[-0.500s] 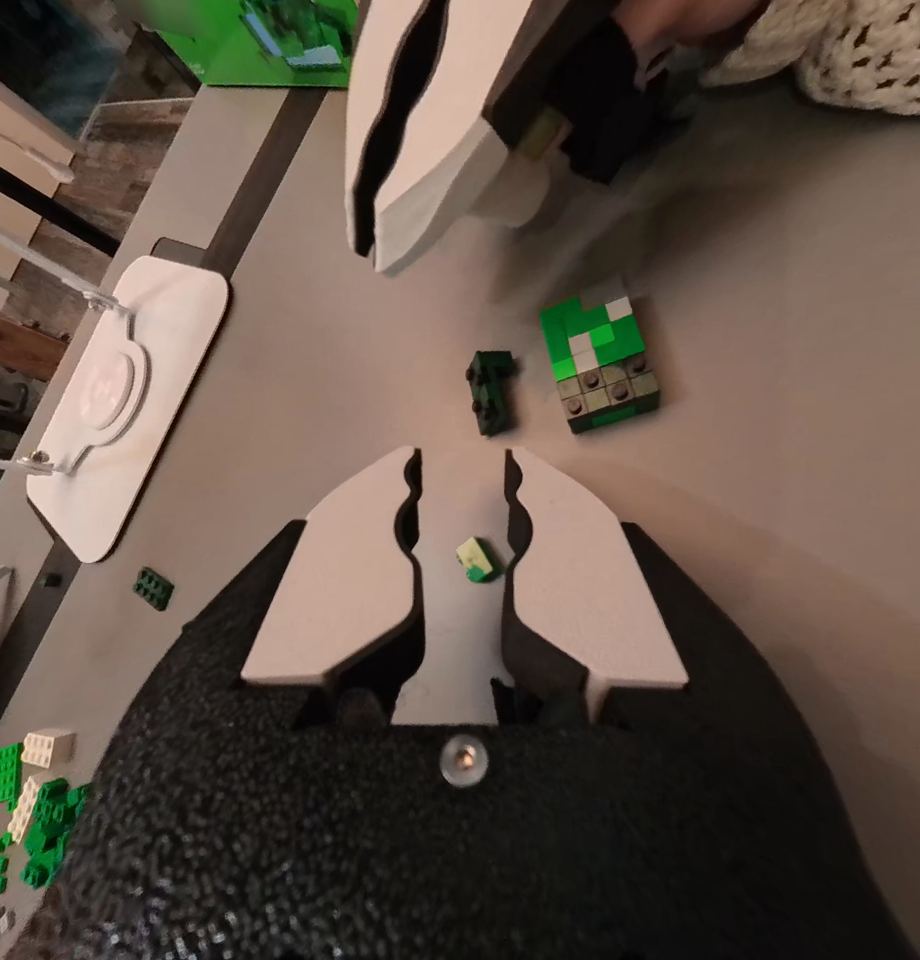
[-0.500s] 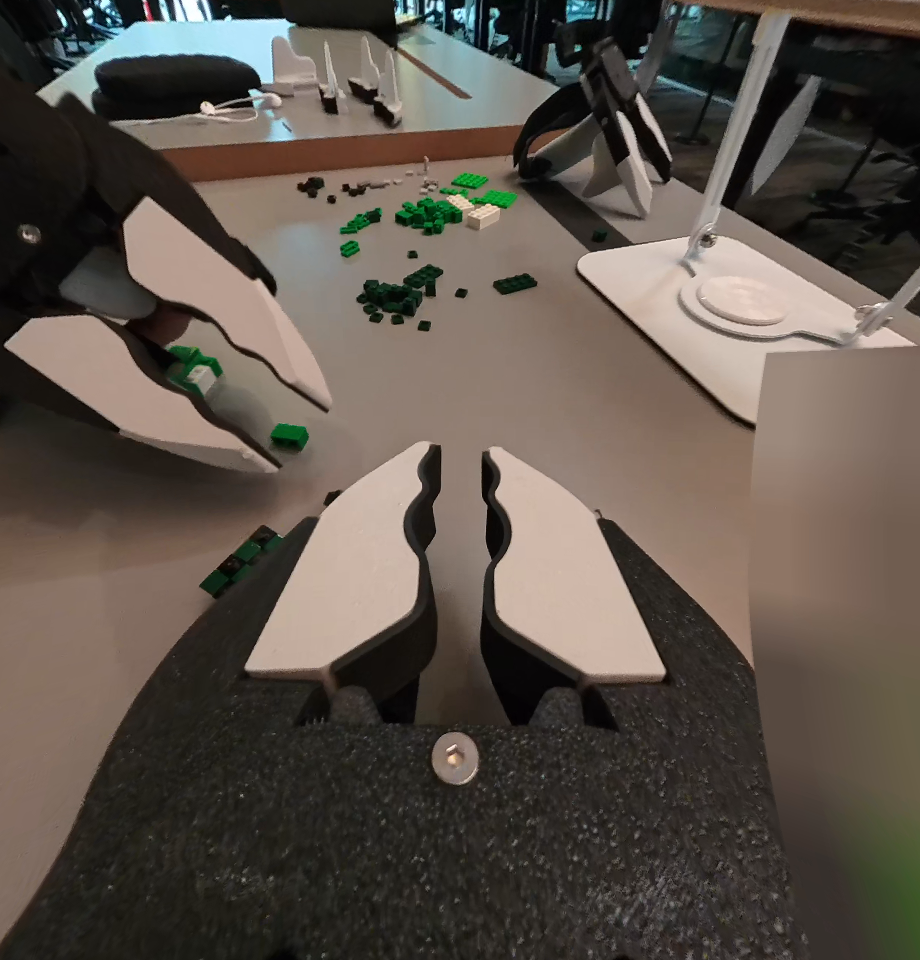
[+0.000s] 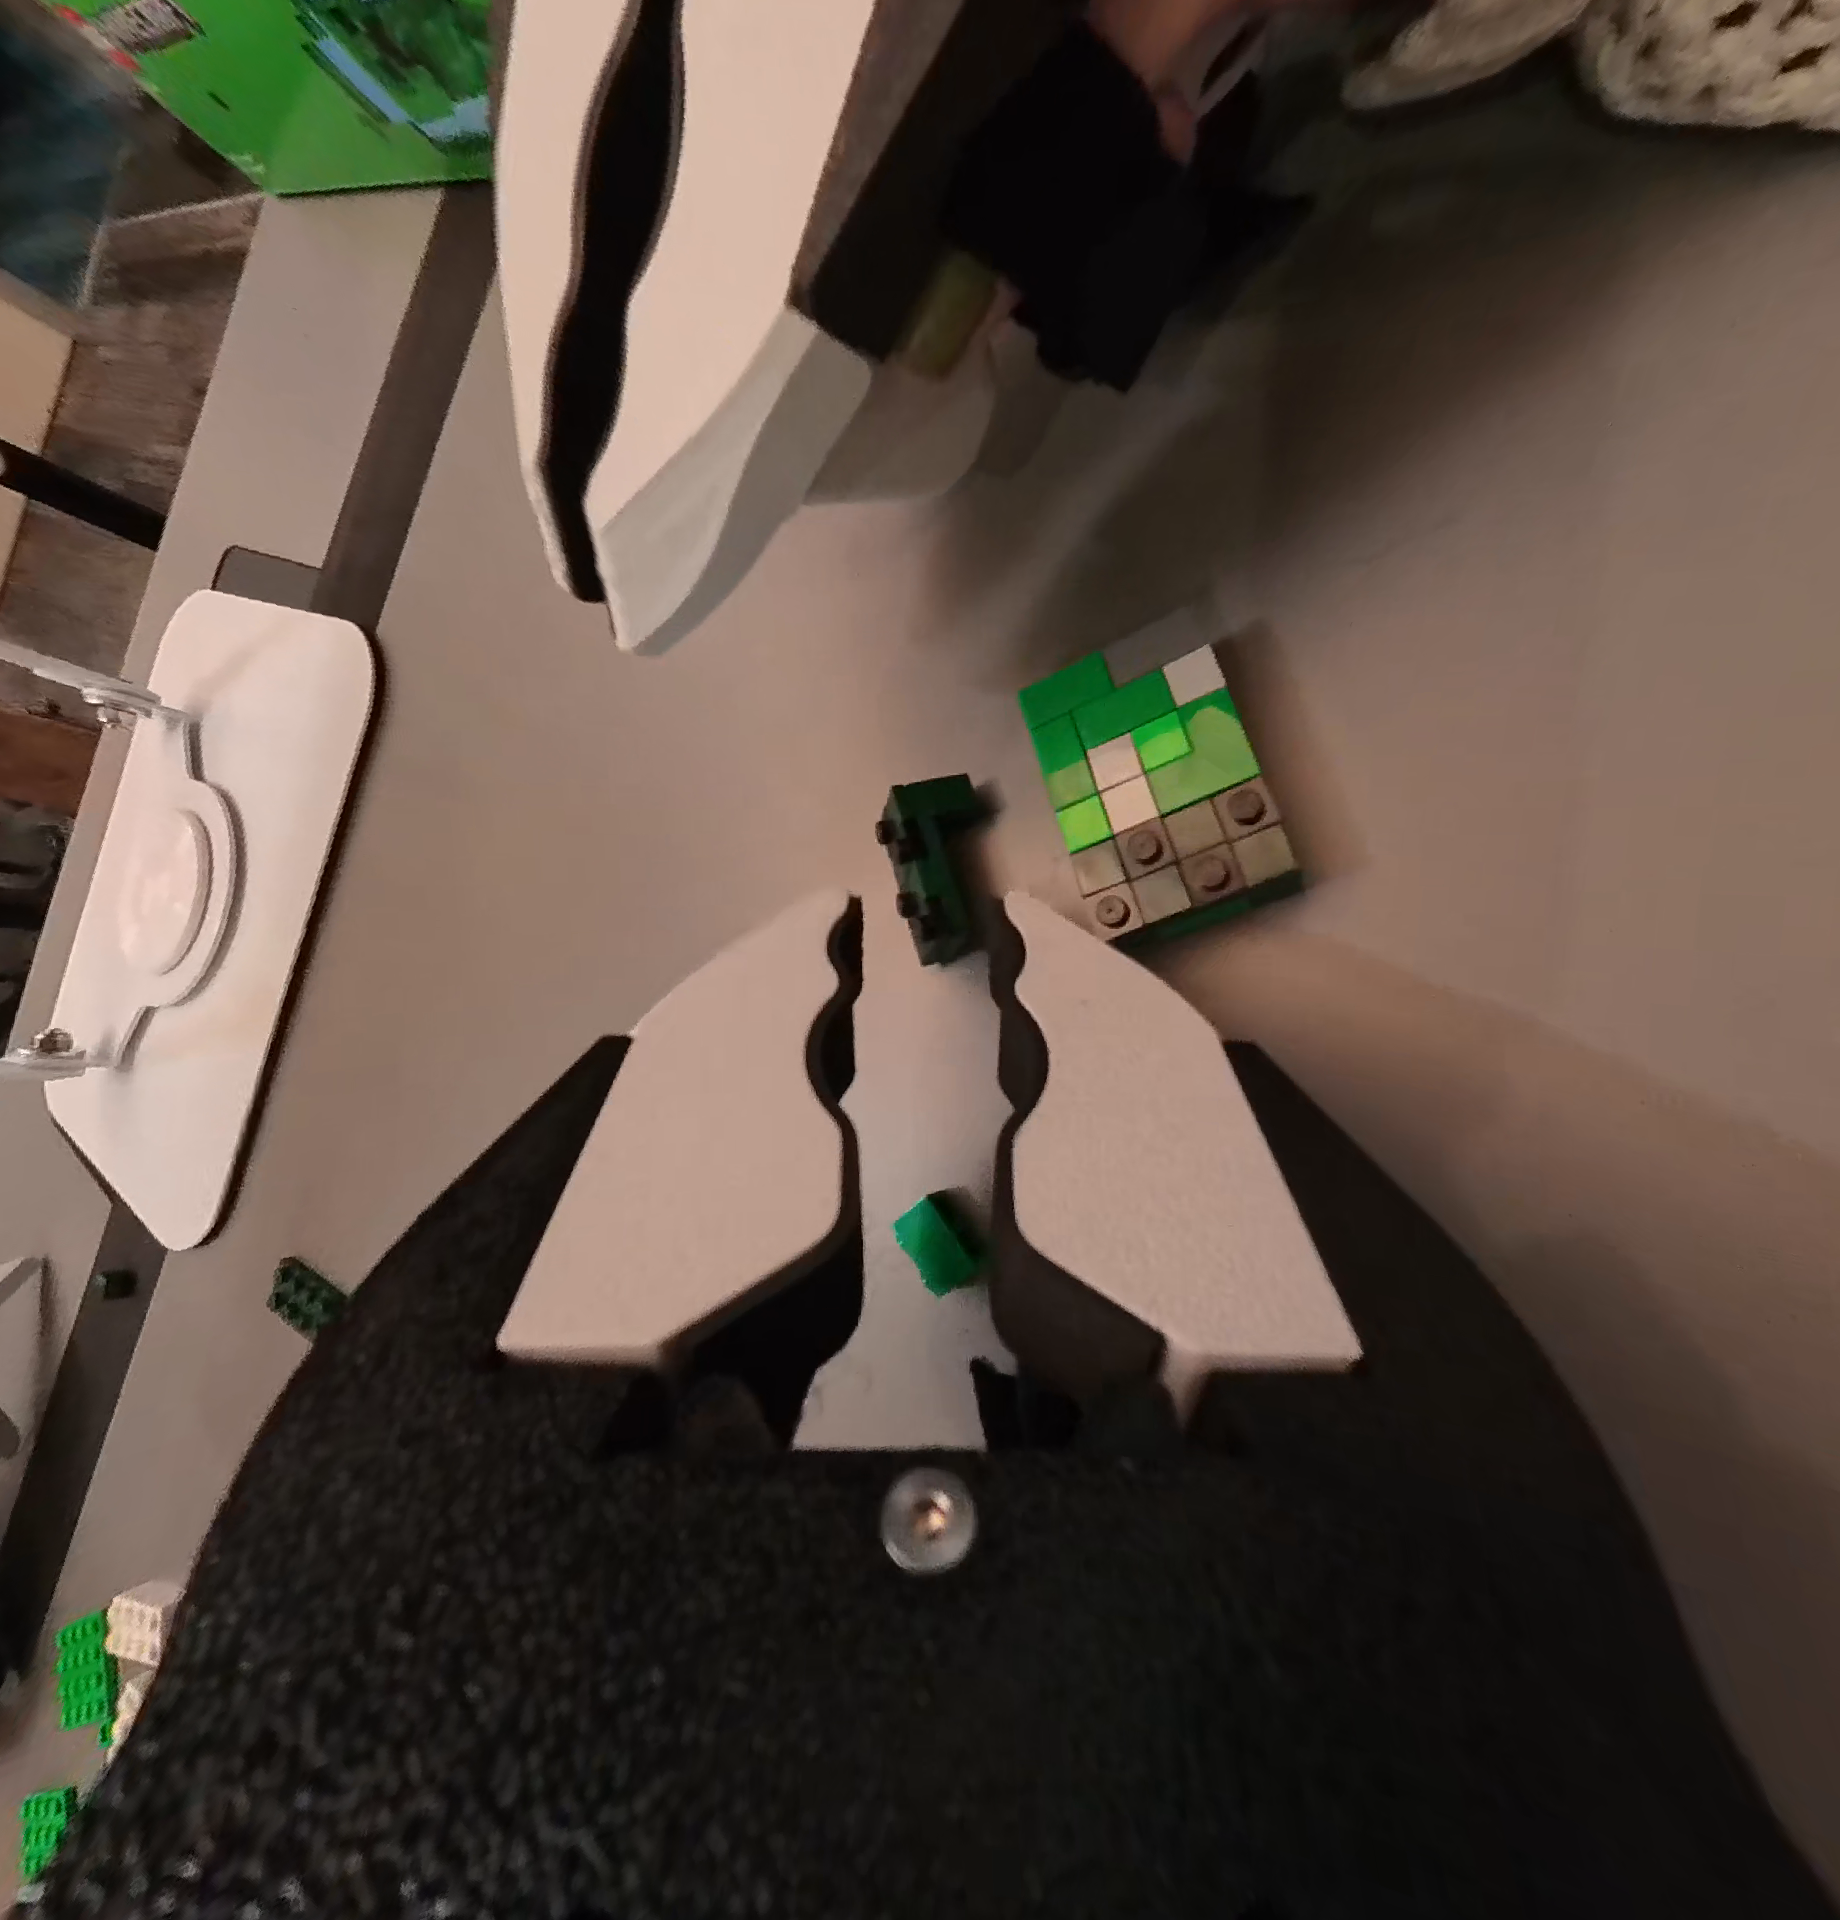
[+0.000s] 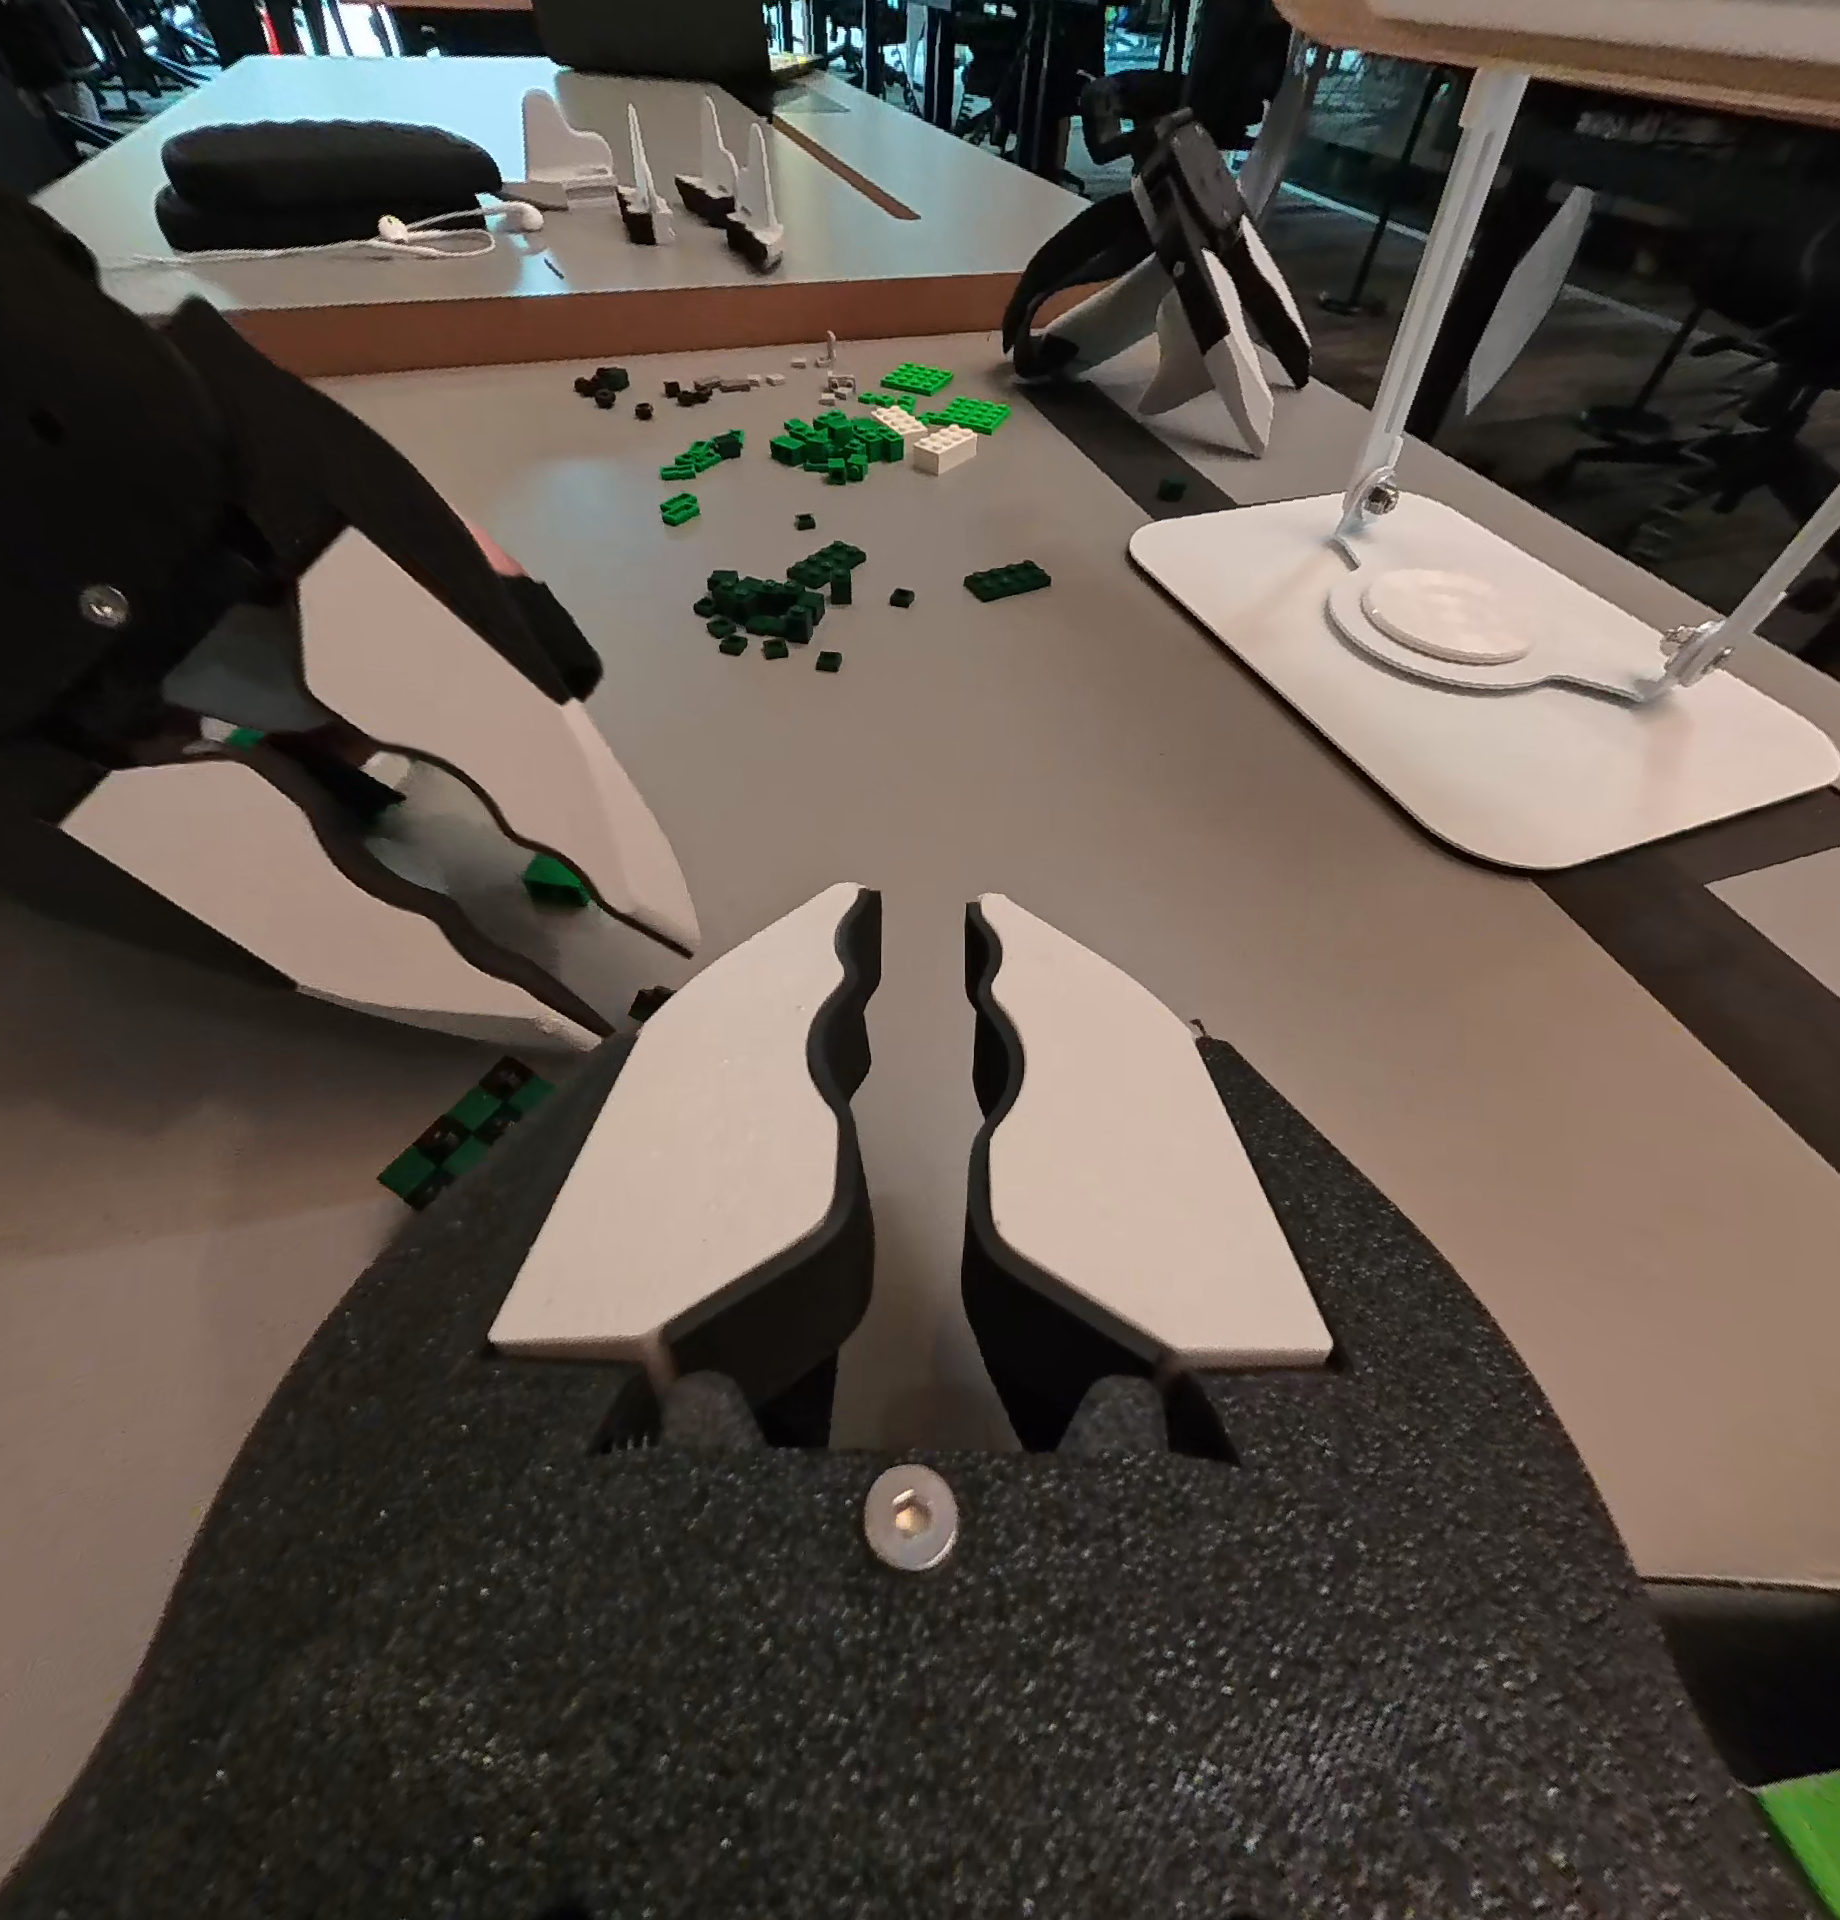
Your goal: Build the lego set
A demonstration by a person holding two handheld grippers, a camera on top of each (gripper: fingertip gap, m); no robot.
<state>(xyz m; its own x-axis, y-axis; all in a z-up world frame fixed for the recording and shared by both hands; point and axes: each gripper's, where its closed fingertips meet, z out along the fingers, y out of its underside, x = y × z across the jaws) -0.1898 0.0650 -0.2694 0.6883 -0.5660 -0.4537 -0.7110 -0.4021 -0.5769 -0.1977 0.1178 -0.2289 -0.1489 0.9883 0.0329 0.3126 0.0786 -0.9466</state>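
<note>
Between my left gripper's parted jaws, low in the left wrist frame, a small bright green brick lies on the desk, ungrasped. Just past the tips sits a dark green piece, with the green and grey tiled build to its right. My right gripper, jaws released and empty, hovers before the loose brick pile at upper centre.

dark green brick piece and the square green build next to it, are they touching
Apart. The left wrist view shows a strip of bare table between the dark green brick piece and the square green build.
</note>
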